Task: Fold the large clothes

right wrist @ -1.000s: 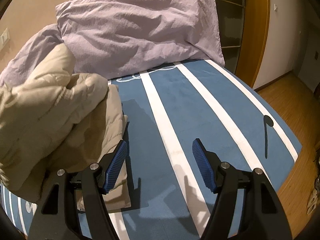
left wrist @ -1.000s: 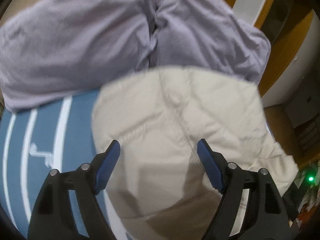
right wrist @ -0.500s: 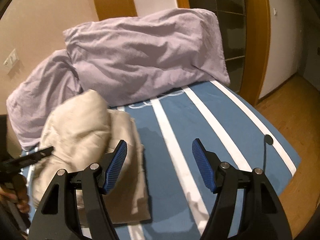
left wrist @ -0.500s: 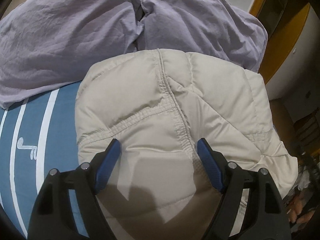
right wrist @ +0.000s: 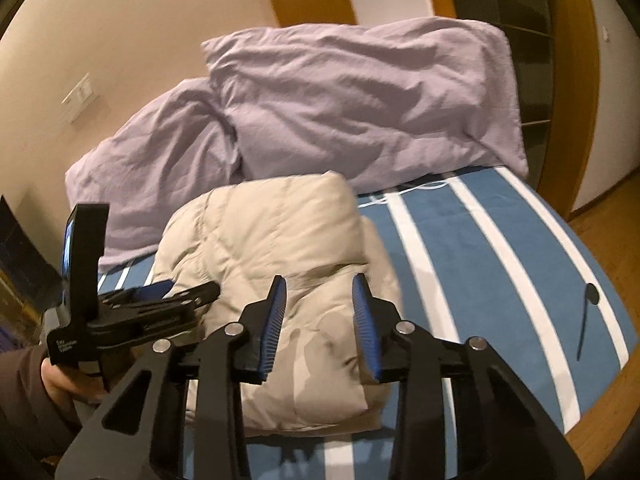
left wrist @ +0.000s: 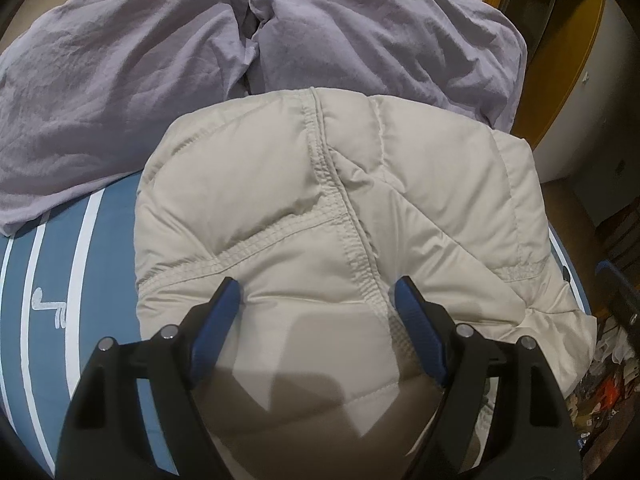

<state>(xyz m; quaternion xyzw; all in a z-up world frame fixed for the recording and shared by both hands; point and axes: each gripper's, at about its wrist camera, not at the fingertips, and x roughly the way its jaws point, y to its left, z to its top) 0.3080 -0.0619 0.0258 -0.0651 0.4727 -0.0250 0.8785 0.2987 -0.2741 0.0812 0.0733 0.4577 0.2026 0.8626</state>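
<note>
A beige quilted puffer jacket (left wrist: 320,220) lies folded in a thick bundle on the blue striped bed (left wrist: 56,264). My left gripper (left wrist: 316,304) is open, its blue pads spread just over the jacket's near edge, holding nothing. In the right wrist view the jacket (right wrist: 280,240) lies in the middle. My right gripper (right wrist: 320,304) hovers over its near part with the jaws partly closed and a clear gap between them, empty. The left gripper (right wrist: 176,292) shows at the jacket's left side, held by a hand.
Two lilac pillows (right wrist: 360,108) lean on the wall behind the jacket, also in the left wrist view (left wrist: 160,60). The bed's right side is blue cover with white stripes (right wrist: 500,260). A wooden door frame (right wrist: 568,80) and wood floor lie to the right.
The jacket was dropped into a folded bundle and now lies still. My right gripper pulled back, swung left over it and narrowed its jaws. The left gripper stayed open above the jacket.
</note>
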